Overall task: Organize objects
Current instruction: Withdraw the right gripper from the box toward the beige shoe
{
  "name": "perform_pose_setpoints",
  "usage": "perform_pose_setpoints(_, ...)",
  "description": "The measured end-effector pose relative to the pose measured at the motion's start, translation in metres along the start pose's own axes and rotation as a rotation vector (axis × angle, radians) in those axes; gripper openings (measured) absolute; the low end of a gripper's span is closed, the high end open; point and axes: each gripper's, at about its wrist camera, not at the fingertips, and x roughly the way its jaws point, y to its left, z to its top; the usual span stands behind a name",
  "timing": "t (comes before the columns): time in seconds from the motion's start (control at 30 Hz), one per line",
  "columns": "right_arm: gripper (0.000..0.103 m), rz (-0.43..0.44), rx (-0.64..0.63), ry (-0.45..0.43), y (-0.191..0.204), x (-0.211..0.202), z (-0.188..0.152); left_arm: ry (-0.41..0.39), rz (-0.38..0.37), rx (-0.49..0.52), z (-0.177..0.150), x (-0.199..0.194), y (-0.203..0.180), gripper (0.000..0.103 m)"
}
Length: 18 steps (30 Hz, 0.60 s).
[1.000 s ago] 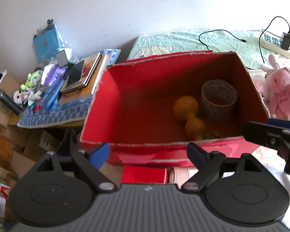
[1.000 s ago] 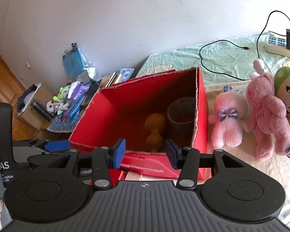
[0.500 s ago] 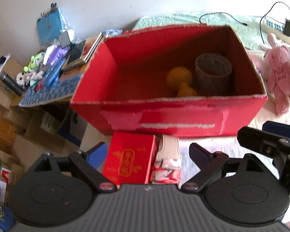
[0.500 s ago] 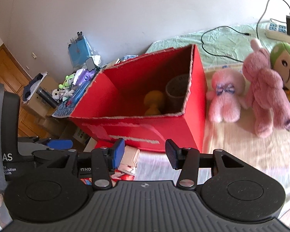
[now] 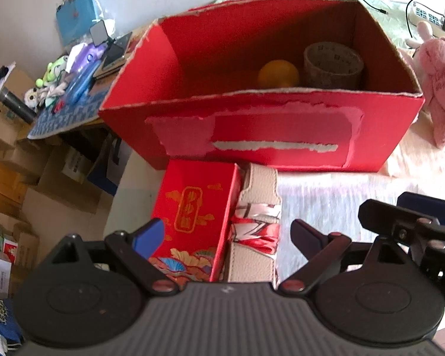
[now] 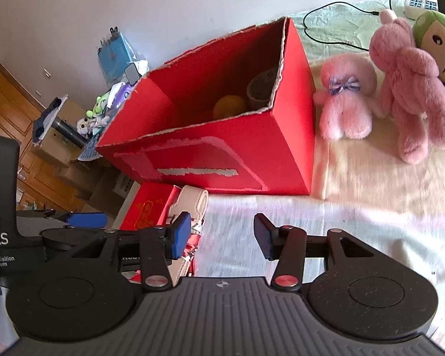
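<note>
While both sets of jaws gape empty, lower left gripper [image 5: 227, 231] squarely astride gift box [image 5: 192, 216], avoiding strap [image 5: 256, 216]; hold right gripper [image 6: 222, 235] clear of bin [image 6: 222, 136]

We see a matt red cardboard box [image 5: 261, 136] with torn, rough paper edges, a glossy printed red carton [image 5: 192, 216], a grained cream leather-like pouch [image 5: 259, 195] and fuzzy pink plush rabbits [image 6: 345, 101], lower right a soft cloth bed cover [image 6: 356, 222].
</note>
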Motion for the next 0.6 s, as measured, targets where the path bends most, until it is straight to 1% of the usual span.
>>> perform_pose_setpoints(0.33,0.05,-0.027,0.041,0.057,-0.002,0.019,-0.003,0.037,-0.042,0.009,-0.003,0.023,0.006,0.093)
perform_pose_setpoints(0.6,0.05,-0.039,0.065,0.092,0.003,0.034,-0.002,0.046,-0.107,0.047,-0.009,0.038,0.022,0.093)
